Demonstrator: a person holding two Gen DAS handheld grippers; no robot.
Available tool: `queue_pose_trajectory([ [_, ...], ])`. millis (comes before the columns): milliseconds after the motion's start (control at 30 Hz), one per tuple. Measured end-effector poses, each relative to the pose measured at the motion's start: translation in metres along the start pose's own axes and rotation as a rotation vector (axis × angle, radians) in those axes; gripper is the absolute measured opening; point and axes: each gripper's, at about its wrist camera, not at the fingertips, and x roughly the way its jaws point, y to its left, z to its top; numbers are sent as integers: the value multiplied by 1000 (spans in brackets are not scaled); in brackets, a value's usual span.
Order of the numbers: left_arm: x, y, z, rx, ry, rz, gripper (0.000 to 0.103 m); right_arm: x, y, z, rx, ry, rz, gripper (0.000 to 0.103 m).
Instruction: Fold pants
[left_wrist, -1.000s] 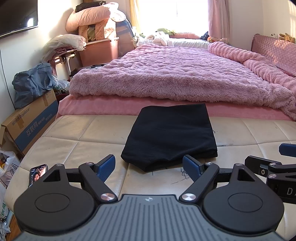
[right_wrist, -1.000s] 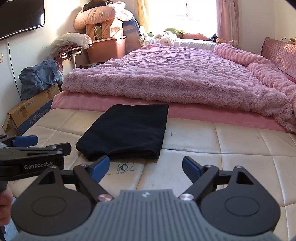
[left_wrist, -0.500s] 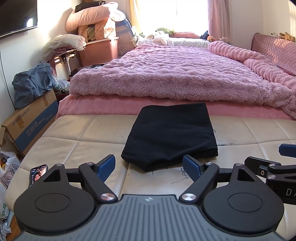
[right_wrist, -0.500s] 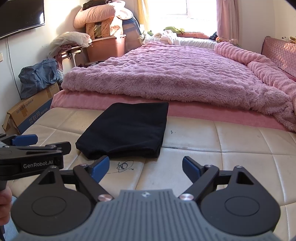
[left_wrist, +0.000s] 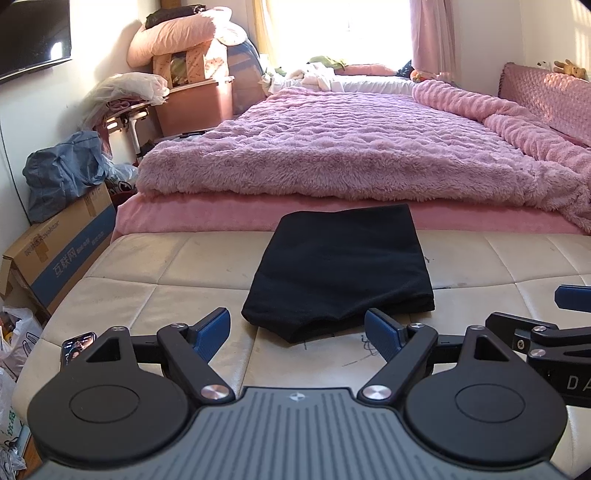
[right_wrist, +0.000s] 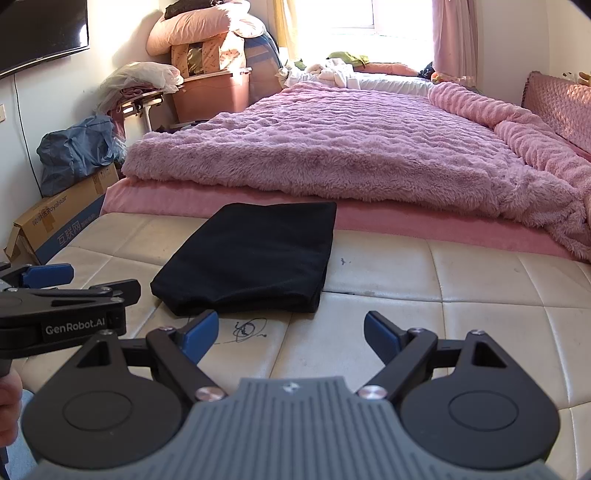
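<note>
The black pants (left_wrist: 341, 267) lie folded into a flat rectangle on the cream quilted bench (left_wrist: 166, 273), against the pink bed edge. They also show in the right wrist view (right_wrist: 251, 258). My left gripper (left_wrist: 297, 328) is open and empty, just in front of the pants' near edge. My right gripper (right_wrist: 290, 330) is open and empty, in front of and to the right of the pants. Each gripper shows at the edge of the other's view.
A bed with a fluffy pink blanket (left_wrist: 351, 147) lies behind the bench. A phone (left_wrist: 75, 347) rests on the bench's left corner. Cardboard boxes (left_wrist: 59, 247), bags and a storage bin stand along the left wall. Pen scribbles (right_wrist: 245, 328) mark the bench.
Almost nothing has changed. Both grippers stay open and hold roughly the same place in front of the folded pants.
</note>
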Motion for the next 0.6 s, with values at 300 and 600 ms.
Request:
queue_pose_trajectory([
  [300,0,0,1,-3,-4,0,96,1,0,-1,2,1,-1,82],
  [600,1,-1,2,10,-6,-13,96,3,-1,-2,6,5,0,82],
])
